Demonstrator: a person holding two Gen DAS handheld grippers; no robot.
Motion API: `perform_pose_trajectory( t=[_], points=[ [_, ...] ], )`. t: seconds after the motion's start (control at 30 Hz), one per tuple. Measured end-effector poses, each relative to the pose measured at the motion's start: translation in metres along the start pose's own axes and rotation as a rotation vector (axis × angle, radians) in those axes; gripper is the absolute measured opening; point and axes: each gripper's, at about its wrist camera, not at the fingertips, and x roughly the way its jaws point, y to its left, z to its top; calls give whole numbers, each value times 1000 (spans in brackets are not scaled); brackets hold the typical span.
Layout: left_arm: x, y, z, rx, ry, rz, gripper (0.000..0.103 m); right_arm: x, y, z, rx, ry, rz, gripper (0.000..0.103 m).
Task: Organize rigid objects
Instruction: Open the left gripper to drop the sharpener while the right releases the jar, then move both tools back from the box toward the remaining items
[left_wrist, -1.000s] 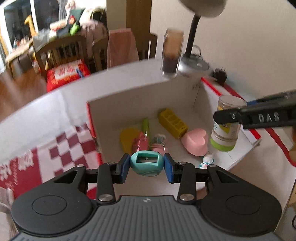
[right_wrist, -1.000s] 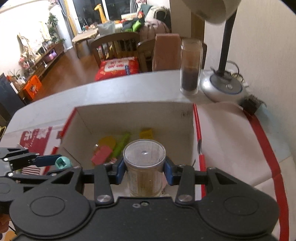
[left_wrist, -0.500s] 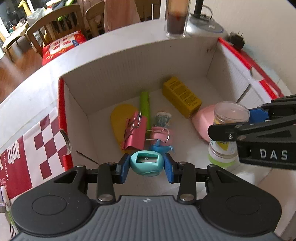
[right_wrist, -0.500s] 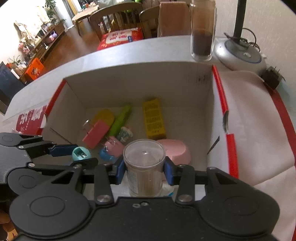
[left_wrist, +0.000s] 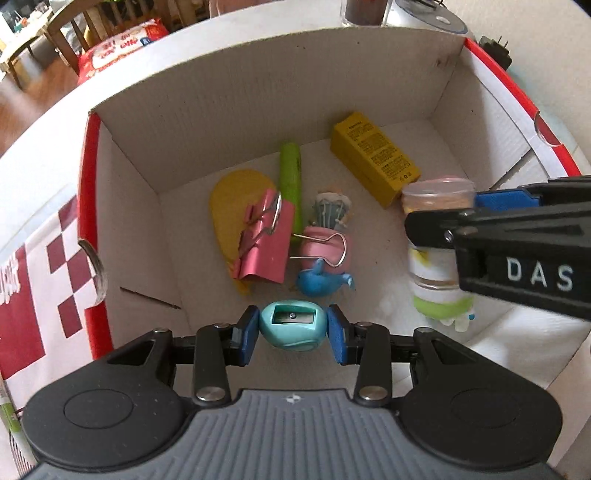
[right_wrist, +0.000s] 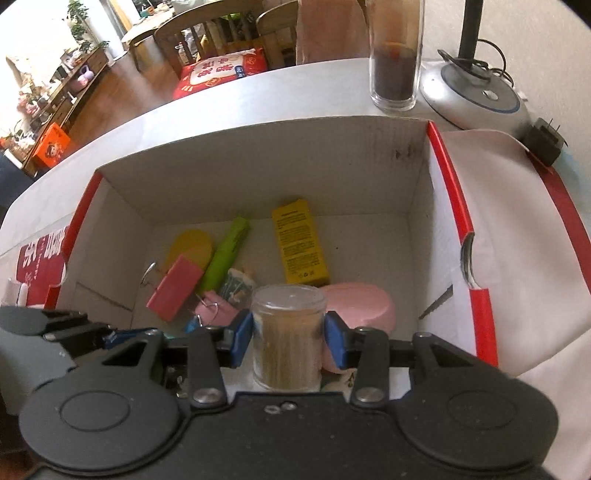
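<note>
My left gripper (left_wrist: 292, 329) is shut on a teal pencil sharpener (left_wrist: 292, 325), held low inside the open cardboard box (left_wrist: 236, 96) near its front. My right gripper (right_wrist: 289, 338) is shut on a clear toothpick jar (right_wrist: 288, 332) with a green base, also down in the box at the right; the left wrist view has that jar (left_wrist: 436, 258) under the right gripper's black arm. On the box floor lie a yellow carton (left_wrist: 375, 158), a green marker (left_wrist: 290, 173), pink binder clips (left_wrist: 264, 243), a blue bird toy (left_wrist: 321, 282) and a pink dish (right_wrist: 364, 308).
Beyond the box's far wall stand a tall glass of dark liquid (right_wrist: 395, 70) and a silver lamp base (right_wrist: 476, 99). A black plug (right_wrist: 543, 142) lies on the red-edged flap at the right. A red checkered cloth (left_wrist: 40, 288) covers the table left of the box.
Both grippers have sunk from above the rim into the box and tipped further downward, each still holding its object. The box floor items now appear closer.
</note>
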Motion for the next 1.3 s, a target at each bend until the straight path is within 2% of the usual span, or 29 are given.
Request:
perform_pose_trajectory(
  t=[0.17, 0.3, 0.43, 0.73, 0.77, 0.8, 0.83, 1.0, 1.13, 1.23, 1.3],
  points=[
    [3, 2, 2, 4, 16, -12, 40, 2, 1, -1, 8, 6, 0, 44],
    [0, -1, 1, 12, 2, -23, 52, -1, 2, -1, 10, -5, 0, 47],
    [-8, -7, -3, 17, -33, -26, 55, -9, 2, -2, 0, -28, -6, 54],
    [-50, -2, -21, -3, -129, -70, 55, -41, 7, -8, -45, -84, 30, 65],
    [-52, 1, -22, -9, -141, -72, 56, -46, 8, -10, -53, -92, 35, 67],
    [-58, 3, -25, -15, -159, -75, 64, -50, 10, -10, -59, -98, 40, 68],
    [-64, 5, -27, -23, -175, -77, 68, -55, 11, -11, -64, -105, 45, 69],
    [-95, 14, -42, -52, -263, -94, 68, -82, 18, -18, -89, -158, 82, 78],
    [-121, 24, -58, -66, -326, -90, 68, -101, 24, -22, -100, -205, 110, 87],
    [-138, 34, -73, -72, -372, -71, 68, -115, 32, -27, -114, -252, 115, 98],
    [-150, 42, -84, -81, -399, -53, 69, -122, 37, -29, -120, -273, 133, 100]
  ],
)
